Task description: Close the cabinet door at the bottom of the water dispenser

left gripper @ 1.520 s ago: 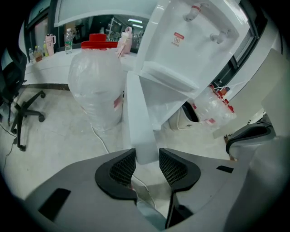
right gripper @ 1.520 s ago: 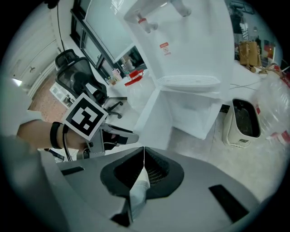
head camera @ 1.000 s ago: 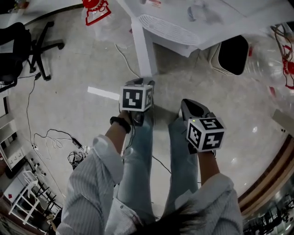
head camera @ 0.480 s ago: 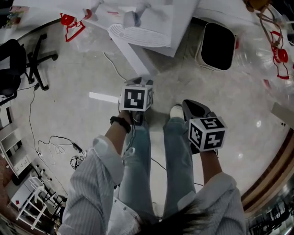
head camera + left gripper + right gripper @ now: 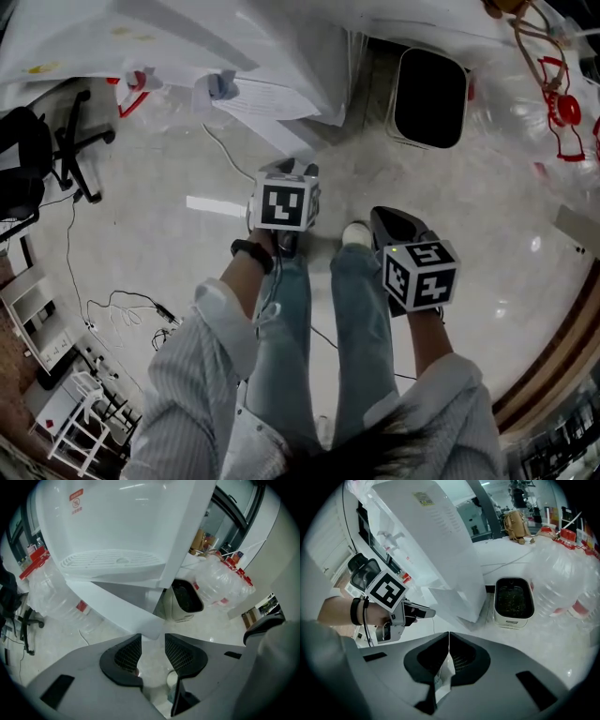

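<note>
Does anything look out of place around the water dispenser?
Yes: the dispenser's bottom door stands open. It is swung out toward the left gripper rather than flush with the body.

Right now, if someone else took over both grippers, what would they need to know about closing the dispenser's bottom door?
Left gripper: jaws apart, empty, aimed at the free corner of the cabinet door, with no grip on it.
Right gripper: jaws together, empty, off to the side of the door.
Water dispenser stands ahead with a bin beside it; its bottom door is swung out, open.
Done: nothing yet.
Left: push the door shut, probably with the left gripper.
</note>
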